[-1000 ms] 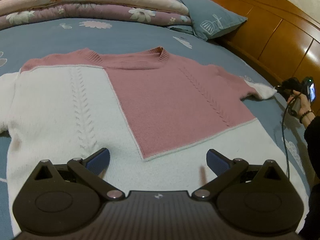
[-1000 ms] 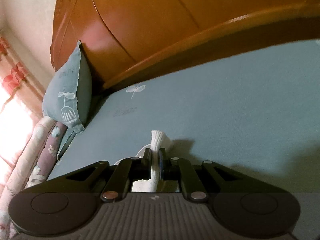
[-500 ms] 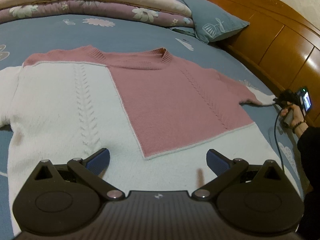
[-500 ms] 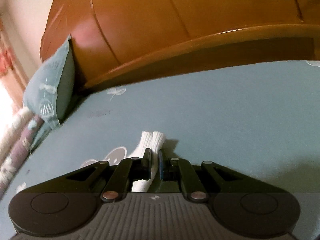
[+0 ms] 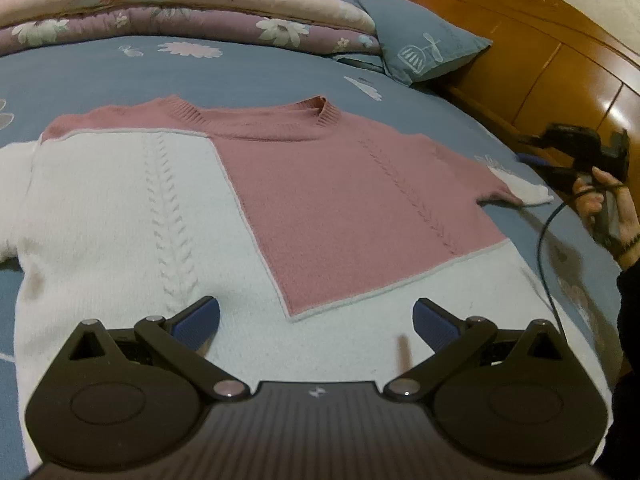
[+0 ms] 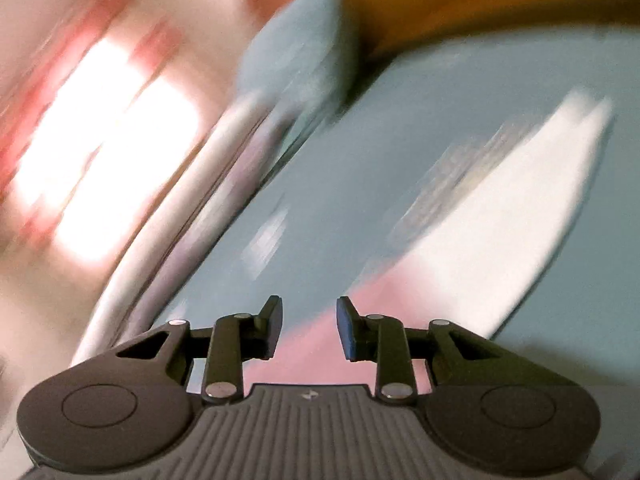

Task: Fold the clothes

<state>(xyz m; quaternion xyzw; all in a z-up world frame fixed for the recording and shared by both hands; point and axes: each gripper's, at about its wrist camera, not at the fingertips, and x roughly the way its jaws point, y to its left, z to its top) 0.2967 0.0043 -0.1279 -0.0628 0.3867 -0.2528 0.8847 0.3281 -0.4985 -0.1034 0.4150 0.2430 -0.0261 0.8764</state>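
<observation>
From the left wrist view we see our left gripper hovering low over the hem of the sweater, its blue-padded jaws spread wide with nothing between them. The pink and white sweater lies flat on the blue bedsheet, front up, neckline towards the folded floral quilt. Its white sleeve cuff rests on the sheet at the right, just beside our right hand, which holds the other gripper near the wooden headboard. A blue pillow leans beside the quilt.

The right wrist view is heavily blurred. Our right gripper has its jaws partly parted and empty, above pink and white knit on the sheet.
</observation>
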